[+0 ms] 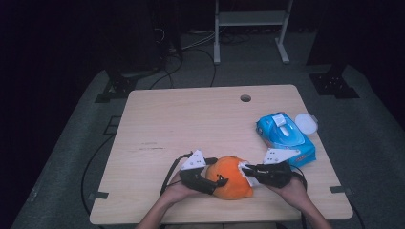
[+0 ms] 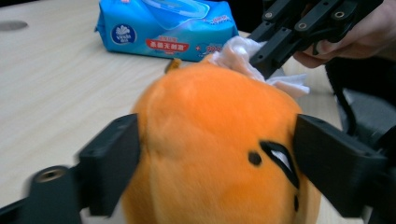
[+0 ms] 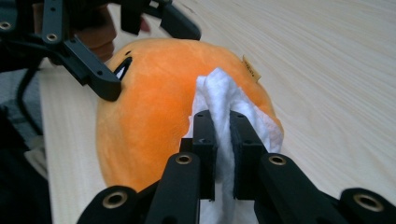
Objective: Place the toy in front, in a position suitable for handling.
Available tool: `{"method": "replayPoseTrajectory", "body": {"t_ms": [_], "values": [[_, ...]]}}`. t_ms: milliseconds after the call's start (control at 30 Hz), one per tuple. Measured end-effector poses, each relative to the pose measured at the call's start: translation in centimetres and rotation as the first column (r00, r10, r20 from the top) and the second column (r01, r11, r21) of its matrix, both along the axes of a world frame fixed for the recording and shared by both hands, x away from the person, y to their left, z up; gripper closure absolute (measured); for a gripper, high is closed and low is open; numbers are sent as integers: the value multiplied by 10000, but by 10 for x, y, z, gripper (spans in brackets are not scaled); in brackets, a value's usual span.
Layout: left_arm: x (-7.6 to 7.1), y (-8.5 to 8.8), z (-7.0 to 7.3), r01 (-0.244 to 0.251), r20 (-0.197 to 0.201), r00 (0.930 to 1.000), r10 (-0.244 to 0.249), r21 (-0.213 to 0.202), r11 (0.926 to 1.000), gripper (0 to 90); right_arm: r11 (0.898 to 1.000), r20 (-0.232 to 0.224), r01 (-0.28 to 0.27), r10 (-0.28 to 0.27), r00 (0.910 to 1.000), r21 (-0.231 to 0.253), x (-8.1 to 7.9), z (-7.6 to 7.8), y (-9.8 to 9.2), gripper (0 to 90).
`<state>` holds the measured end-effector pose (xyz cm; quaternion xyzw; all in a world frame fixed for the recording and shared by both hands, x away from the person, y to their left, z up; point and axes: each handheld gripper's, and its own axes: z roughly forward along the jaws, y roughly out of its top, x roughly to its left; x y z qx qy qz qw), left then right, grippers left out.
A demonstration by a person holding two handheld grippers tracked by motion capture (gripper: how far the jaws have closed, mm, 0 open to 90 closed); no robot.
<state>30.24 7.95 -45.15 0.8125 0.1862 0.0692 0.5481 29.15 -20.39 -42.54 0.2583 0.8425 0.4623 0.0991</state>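
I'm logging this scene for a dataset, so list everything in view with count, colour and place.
Plush toy: one, orange, near edge of the table, between both grippers.
Wipe: one, white, pressed on the toy's right side.
Wipes pack: one, blue, right side of the table.
Lid: one, white, round, touching the pack's far corner.
Table: one, light wood, with a cable hole near its far edge.
Frame: one, white metal, on the floor beyond.
Left hand-held gripper: one, black, clamping the toy.
Right hand-held gripper: one, black, pinching the wipe.
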Motion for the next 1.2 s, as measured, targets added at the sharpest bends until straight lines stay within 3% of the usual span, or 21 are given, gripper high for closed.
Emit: {"method": "replayPoseTrajectory", "body": {"t_ms": [67, 133, 233, 333, 500, 600, 700, 800, 867, 967, 1100, 1200], "values": [[-7, -4, 4, 23, 615, 9981, -49, 420, 9991, 274, 9998, 49, 179, -180, 9998, 115, 1, 4, -2, 819], [-16, -8, 6, 250, 1404, 9895, -356, 760, 9968, 296, 9989, 117, 219, -224, 9997, 421, 0, 8, -3, 820], [-29, -14, 6, 719, 2588, 9608, -995, 1139, 9909, 313, 9970, 238, 118, -136, 9996, 759, -5, 16, 4, 819], [-35, -17, 6, 984, 3109, 9399, -1415, 1505, 9837, 317, 9953, 349, -17, -17, 9994, 964, -8, 21, 11, 817], [-35, -17, 5, 957, 2992, 9447, -1342, 1396, 9856, 319, 9977, 277, 270, -288, 9992, 622, -3, 17, 3, 818], [-37, -19, 5, 986, 3064, 9415, -1405, 1483, 9840, 318, 9952, -99, 620, -615, 9981, 762, 2, 15, -6, 820], [-38, -21, 5, 1185, 3134, 9357, -1621, 1534, 9810, 316, 9941, 81, 531, -541, 9985, 945, -3, 17, 5, 820], [-41, -20, 4, 1302, 3191, 9310, -1774, 1639, 9778, 307, 9930, 235, 63, -91, 9997, 1178, -7, 20, 22, 819], [-39, -19, 3, 1315, 3092, 9352, -1724, 1485, 9801, 308, 9962, 447, 80, -119, 9989, 872, -8, 19, 25, 820], [-37, -19, 3, 1280, 3025, 9383, -1678, 1469, 9808, 311, 9967, 322, 328, -353, 9989, 747, -4, 17, 15, 821], [-34, -15, 1, 1141, 2658, 9537, -1411, 1146, 9868, 310, 9955, 104, 790, -796, 9968, 517, 0, 11, -5, 821], [-30, -11, -1, 1071, 2459, 9609, -1276, 949, 9897, 309, 9944, -4, 974, -975, 9952, 412, -2, 7, -17, 821]]}}
